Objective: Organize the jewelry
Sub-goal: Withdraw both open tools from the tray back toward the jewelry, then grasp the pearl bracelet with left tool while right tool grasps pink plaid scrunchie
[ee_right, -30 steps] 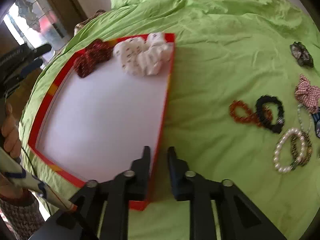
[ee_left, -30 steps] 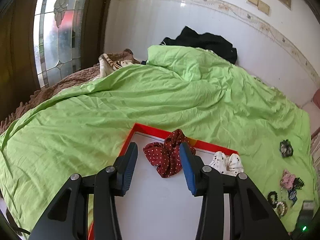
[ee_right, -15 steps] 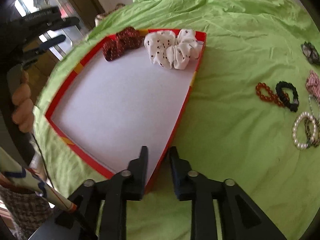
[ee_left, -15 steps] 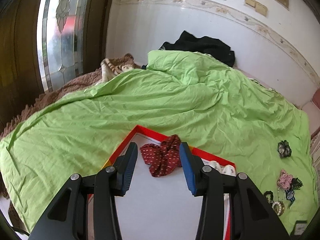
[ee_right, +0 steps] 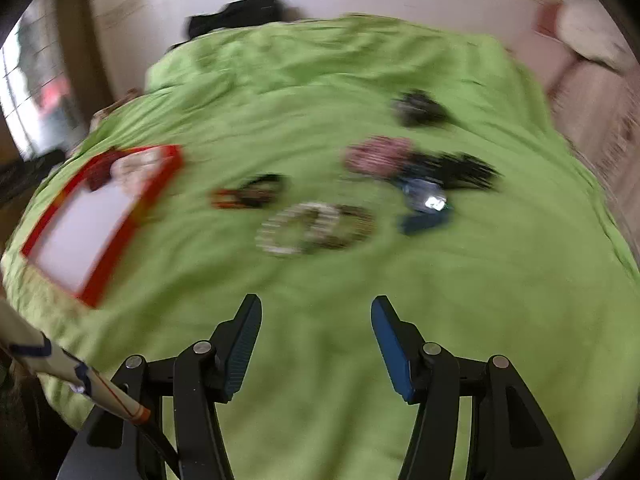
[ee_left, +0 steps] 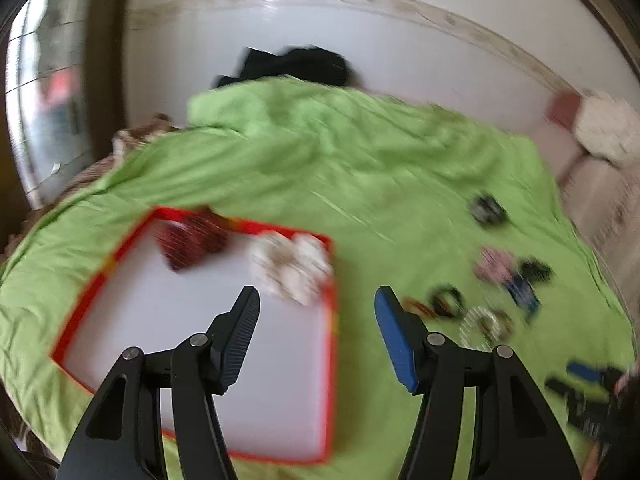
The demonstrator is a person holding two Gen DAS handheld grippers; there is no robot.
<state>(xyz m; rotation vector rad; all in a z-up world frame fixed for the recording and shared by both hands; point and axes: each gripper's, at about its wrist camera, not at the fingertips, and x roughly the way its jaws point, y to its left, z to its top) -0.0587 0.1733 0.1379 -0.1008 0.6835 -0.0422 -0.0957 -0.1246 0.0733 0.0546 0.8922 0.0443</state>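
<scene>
A red-rimmed white tray lies on the green bedspread. It holds a dark red dotted scrunchie and a white dotted scrunchie at its far end. My left gripper is open and empty above the tray's right edge. My right gripper is open and empty over bare bedspread. Ahead of it lie a pearl bracelet, an amber bead bracelet, a black bracelet, a pink scrunchie and a blue clip. Both views are blurred.
A dark scrunchie lies further back on the bed. Black clothing is heaped against the white wall. A window is at the left. The tray shows at the left in the right wrist view. A pale cushion sits at the right.
Both grippers have swung right and pulled back. The right gripper, nearly shut around the tray's rim before, is now wide open and off the tray. The left gripper has opened wider.
</scene>
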